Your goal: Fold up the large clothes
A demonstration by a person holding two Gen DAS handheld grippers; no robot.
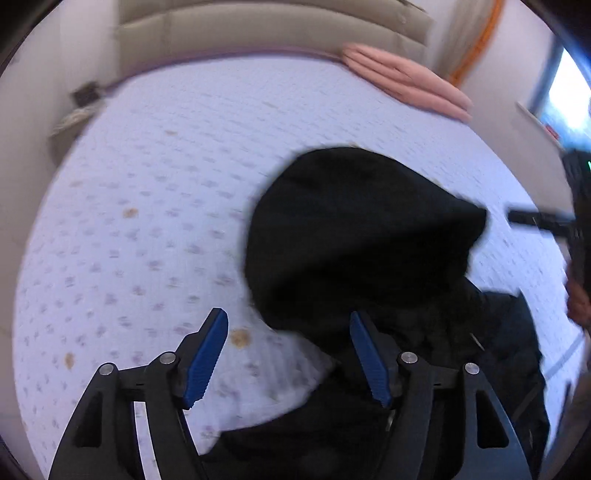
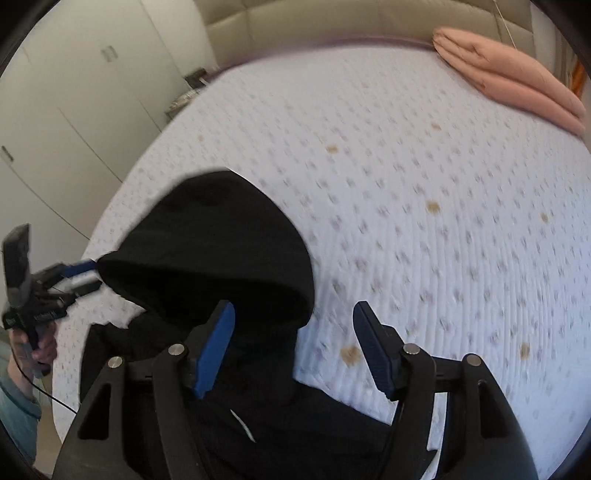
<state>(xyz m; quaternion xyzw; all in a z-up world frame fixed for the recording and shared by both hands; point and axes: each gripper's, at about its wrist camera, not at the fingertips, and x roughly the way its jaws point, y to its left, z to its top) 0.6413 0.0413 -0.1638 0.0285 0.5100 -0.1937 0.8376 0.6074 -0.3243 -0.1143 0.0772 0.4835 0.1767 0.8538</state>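
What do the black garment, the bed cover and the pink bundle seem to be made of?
Black garment: soft matte fabric, probably a knit or fleece; it shows no shine and drapes in rounded folds. Bed cover: white quilted textile, ribbed, with a small print. Pink bundle: soft, thick cloth, folded in layers.

We see a black hooded garment (image 1: 362, 236), solid, no print visible. It lies on a bed (image 1: 166, 184) whose cover is white with a quilted stripe texture and a repeating pattern of small pale purple motifs, plus a few scattered tan-brown spots. A folded blanket (image 2: 517, 85) at the far corner is plain salmon pink. The headboard (image 1: 258, 33) is beige. The wardrobe doors (image 2: 66, 110) are off-white. Both grippers, left gripper (image 1: 289, 356) and right gripper (image 2: 293, 350), have black frames, silver pivot pins and blue ribbed fingers (image 1: 207, 358). The person's sleeve (image 2: 14, 417) is light teal. An orange strip (image 1: 480, 40) runs down the wall.
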